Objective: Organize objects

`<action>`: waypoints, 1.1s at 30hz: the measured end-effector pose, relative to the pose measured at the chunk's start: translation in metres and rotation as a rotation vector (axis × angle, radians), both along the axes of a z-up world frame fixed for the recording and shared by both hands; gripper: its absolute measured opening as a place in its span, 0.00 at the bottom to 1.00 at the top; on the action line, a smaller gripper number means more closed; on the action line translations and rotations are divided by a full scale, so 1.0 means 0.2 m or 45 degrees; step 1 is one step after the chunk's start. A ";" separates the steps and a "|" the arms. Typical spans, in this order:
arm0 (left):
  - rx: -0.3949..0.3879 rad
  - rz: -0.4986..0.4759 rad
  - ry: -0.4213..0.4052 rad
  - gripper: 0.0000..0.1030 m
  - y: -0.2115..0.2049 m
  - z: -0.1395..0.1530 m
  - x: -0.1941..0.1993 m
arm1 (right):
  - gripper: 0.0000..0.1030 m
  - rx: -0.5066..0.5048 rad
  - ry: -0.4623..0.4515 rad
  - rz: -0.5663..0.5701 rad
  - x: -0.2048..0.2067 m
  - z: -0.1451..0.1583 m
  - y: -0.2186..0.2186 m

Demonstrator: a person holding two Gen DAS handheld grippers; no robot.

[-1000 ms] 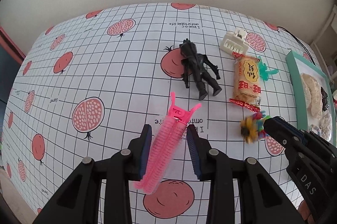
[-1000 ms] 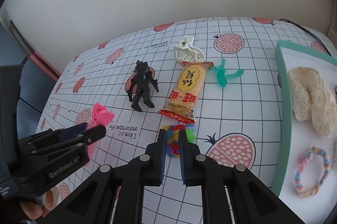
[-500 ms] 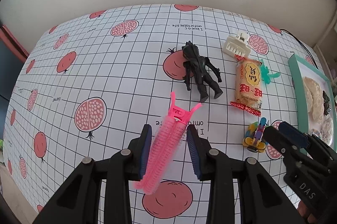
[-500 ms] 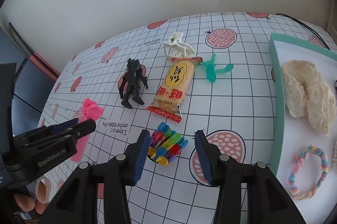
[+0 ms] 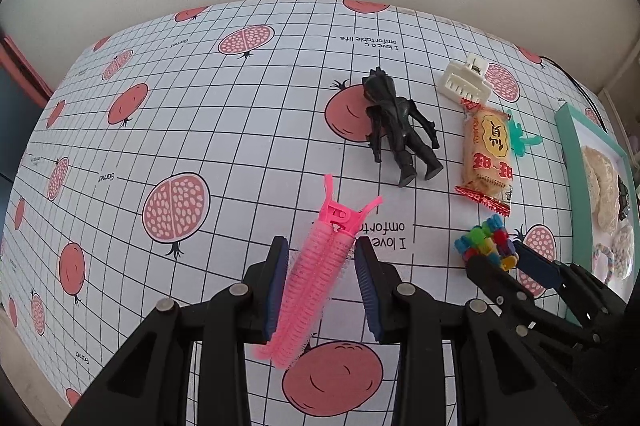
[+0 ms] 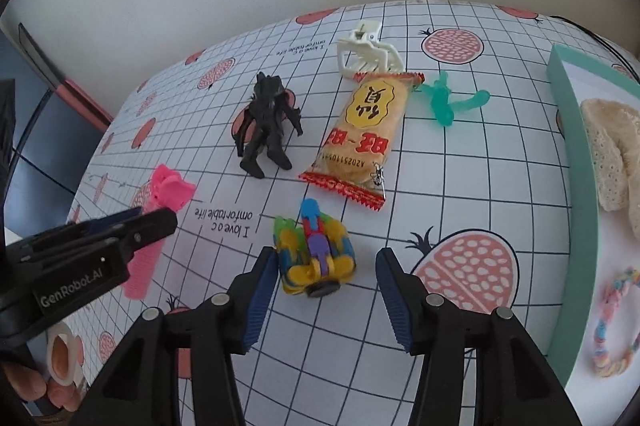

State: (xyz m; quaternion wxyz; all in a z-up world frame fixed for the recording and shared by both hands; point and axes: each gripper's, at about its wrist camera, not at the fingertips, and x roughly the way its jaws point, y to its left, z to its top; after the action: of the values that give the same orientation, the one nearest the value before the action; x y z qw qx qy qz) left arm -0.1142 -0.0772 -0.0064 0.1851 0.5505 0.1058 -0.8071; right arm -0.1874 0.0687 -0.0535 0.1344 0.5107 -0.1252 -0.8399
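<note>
On the table (image 5: 200, 86), covered by a white grid cloth printed with pomegranates, the left tool (image 5: 322, 282) sits low at the left of the group. Its 2 blue-padded fingers (image 5: 278, 282) flank a long pink hair clip (image 5: 316, 278) that lies flat on the cloth, running along the gap with its forked end pointing away. The left pad looks to be against the clip's bristles and the right pad is just beside them, so the tool is spread around the clip rather than pinching it. In the right wrist view a person's fingers (image 6: 28, 382) show under this tool at the lower left.

Beyond the clip a black toy figure (image 5: 400, 130) lies on its back, partly over a printed pomegranate. To its right a white claw clip (image 5: 464, 82) touches the top edge of an orange snack packet (image 5: 486, 154), and a green clip (image 6: 444, 102) lies just beside the packet's far right corner.

Nearer, below the packet, a multicoloured block toy (image 6: 314, 254) rests on the cloth between the fingers of the right tool (image 6: 326, 284). This tool is spread wide; its left pad is just beside the toy, and its right pad stands apart.

At the far right a teal-rimmed tray (image 6: 576, 186) holds cream lace pieces (image 6: 612, 154) and a pastel braided hair tie (image 6: 612, 326).
</note>
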 end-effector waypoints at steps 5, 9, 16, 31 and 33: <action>0.007 0.004 -0.008 0.35 -0.01 -0.02 0.01 | 0.39 -0.007 0.015 -0.004 0.00 0.01 -0.01; 0.012 -0.004 -0.008 0.35 -0.01 -0.02 0.01 | 0.39 0.007 0.008 -0.011 0.01 0.01 -0.01; 0.017 -0.013 0.024 0.35 0.03 0.03 -0.01 | 0.39 -0.018 0.131 -0.081 0.03 0.18 0.09; 0.074 -0.229 0.152 0.34 0.46 0.21 -0.20 | 0.39 0.035 0.231 -0.386 0.11 0.37 0.59; 0.087 -0.257 0.168 0.34 0.53 0.23 -0.23 | 0.39 0.032 0.224 -0.435 0.13 0.38 0.68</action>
State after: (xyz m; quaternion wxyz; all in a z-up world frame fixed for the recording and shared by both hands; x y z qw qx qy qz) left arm -0.1603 0.0292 0.0398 0.0765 0.5100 0.0892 -0.8521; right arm -0.1608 0.2056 0.0228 -0.0060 0.4082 -0.1874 -0.8934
